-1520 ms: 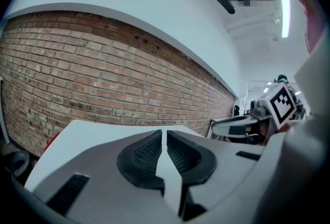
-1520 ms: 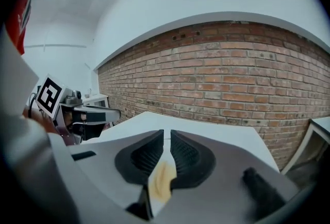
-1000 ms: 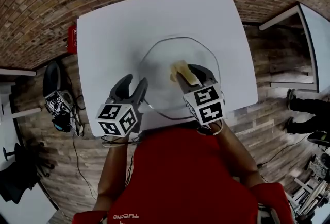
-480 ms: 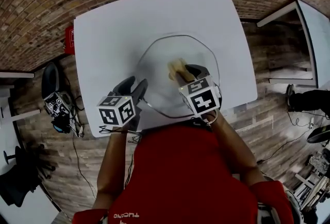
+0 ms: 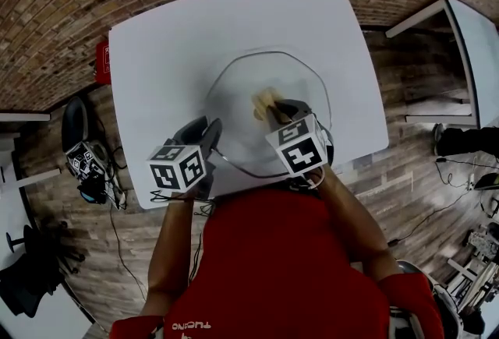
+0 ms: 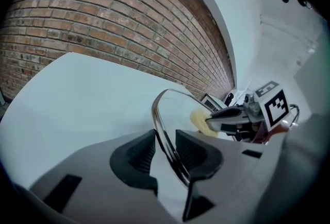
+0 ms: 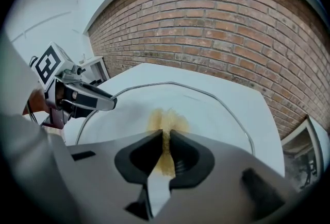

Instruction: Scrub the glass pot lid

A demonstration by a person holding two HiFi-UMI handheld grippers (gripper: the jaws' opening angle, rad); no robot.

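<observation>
The round glass pot lid with a metal rim lies on the white table. My left gripper is at its near-left edge. In the left gripper view the rim runs between the closing jaws of the left gripper, with a slim gap still showing beside the pads. A yellow sponge rests on the lid's middle. My right gripper is closing and pinches the sponge flat between its pads. The lid spreads out beyond it.
A red object sits at the table's left edge. Black gear and cables lie on the wooden floor to the left. Another white table stands at the right, with a person's shoes near it.
Both grippers have moved forward onto the lid. The right jaws have closed onto the sponge and the left jaws have narrowed around the rim.
</observation>
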